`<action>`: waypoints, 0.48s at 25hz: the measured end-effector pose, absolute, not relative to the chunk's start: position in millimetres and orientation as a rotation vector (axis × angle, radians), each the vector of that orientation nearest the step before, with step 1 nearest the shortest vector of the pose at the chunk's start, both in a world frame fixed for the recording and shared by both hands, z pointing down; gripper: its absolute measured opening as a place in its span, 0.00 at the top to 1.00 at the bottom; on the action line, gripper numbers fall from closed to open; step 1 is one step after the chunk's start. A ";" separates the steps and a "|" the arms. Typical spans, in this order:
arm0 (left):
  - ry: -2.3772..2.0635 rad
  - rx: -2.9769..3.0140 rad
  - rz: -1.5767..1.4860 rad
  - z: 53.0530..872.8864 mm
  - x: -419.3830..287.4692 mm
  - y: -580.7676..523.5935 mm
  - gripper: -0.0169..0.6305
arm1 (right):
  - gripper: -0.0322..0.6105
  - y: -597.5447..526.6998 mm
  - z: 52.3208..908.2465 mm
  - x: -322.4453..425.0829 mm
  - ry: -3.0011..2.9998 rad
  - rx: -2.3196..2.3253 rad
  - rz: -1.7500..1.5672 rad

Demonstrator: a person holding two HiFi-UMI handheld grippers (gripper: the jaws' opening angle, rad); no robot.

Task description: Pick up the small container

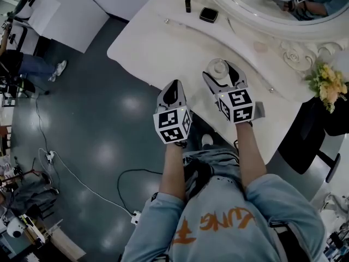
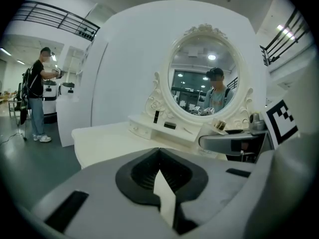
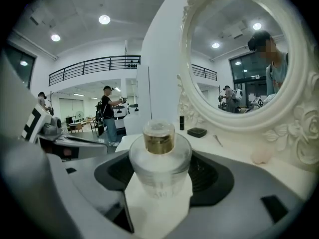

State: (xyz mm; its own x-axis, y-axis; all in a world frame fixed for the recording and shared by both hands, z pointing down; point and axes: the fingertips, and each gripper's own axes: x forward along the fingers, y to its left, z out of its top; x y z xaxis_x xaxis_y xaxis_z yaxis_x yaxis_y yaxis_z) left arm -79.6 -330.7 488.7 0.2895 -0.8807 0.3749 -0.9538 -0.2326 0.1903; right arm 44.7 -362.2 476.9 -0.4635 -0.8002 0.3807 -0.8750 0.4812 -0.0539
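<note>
1. Your right gripper point(image 1: 222, 71) has the small container point(image 1: 218, 69) between its jaws. Both pads sit against the frosted body, so I'd call that a grasp.
2. The small container stands upright on the table point(image 1: 158, 42), about halfway between the front edge and the back ledge under the mirror.
3. Your left gripper point(image 1: 174, 84) is clenched on nothing, its tips meeting. It hangs just off the front edge of the table.
4. The small container looks like frosted glass with a clear cap point(image 3: 159, 136) showing gold inside. I'd expect it to be stiff, light to moderate in weight, smooth and breakable.
5. The body is the place to hold it, where it is widest. The cap is narrower and may be loose.
6. Squeeze firmly but gently, since a round, slick wall could slip or twist between the pads. Lift straight up and keep it upright.
</note>
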 end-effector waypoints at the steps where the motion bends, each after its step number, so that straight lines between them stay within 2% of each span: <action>1: -1.657 2.200 0.248 481.1 -75.2 -327.8 0.94 | 0.44 -358.2 466.4 49.9 -2.441 1.428 0.329; 12: -1.705 2.359 0.104 403.4 -29.5 -303.0 0.94 | 0.44 -314.0 380.9 99.6 -2.531 1.511 0.132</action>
State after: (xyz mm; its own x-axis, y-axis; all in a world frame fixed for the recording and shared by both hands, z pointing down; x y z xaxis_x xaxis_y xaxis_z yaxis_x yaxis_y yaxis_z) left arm -29.5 -303.0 403.4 0.3209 -0.9278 0.1902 -0.9441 -0.2974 0.1423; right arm 99.6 -314.0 380.9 -0.4619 -0.8621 0.2084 -0.8792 0.4761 0.0209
